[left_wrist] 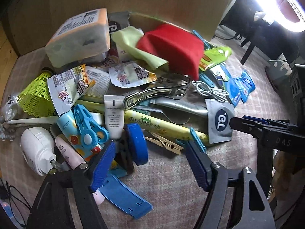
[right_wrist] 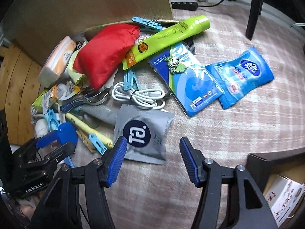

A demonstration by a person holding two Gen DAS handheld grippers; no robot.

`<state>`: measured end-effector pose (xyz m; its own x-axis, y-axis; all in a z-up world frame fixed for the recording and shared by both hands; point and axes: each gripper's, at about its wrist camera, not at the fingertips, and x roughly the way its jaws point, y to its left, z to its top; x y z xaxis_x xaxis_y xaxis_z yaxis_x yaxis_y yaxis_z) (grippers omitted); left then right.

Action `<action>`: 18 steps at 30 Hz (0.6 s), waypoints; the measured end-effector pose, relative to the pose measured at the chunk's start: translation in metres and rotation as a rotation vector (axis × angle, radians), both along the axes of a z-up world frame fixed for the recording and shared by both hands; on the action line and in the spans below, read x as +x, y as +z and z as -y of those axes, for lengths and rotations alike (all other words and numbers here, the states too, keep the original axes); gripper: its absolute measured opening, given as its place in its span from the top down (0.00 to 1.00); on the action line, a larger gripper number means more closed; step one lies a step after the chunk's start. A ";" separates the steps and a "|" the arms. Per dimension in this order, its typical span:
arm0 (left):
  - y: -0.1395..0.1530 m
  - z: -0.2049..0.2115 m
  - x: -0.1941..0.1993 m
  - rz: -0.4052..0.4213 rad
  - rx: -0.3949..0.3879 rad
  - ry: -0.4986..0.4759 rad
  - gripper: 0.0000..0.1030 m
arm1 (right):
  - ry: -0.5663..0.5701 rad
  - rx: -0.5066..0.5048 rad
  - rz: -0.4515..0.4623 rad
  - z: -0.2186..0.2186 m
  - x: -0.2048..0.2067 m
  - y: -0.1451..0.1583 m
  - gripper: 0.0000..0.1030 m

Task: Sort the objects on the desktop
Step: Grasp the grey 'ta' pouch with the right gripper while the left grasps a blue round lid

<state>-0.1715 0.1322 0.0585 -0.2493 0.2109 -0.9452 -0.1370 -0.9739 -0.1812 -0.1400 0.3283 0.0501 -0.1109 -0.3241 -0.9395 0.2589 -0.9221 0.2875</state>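
Your right gripper, jaws wide and empty, sits just behind the grey sachet, nearer it than your equally open, empty left gripper.

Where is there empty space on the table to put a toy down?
Bare pink checked cloth lies right of the grey square sachet, below the blue tissue packets. Another bare patch sits between the open left gripper fingers, under the wooden clothespin. The heap around the red fabric pouch is crowded.
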 end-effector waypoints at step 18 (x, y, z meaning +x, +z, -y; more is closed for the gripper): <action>-0.009 -0.001 -0.008 -0.008 -0.034 -0.001 0.82 | -0.003 -0.010 0.026 0.013 -0.008 -0.023 0.84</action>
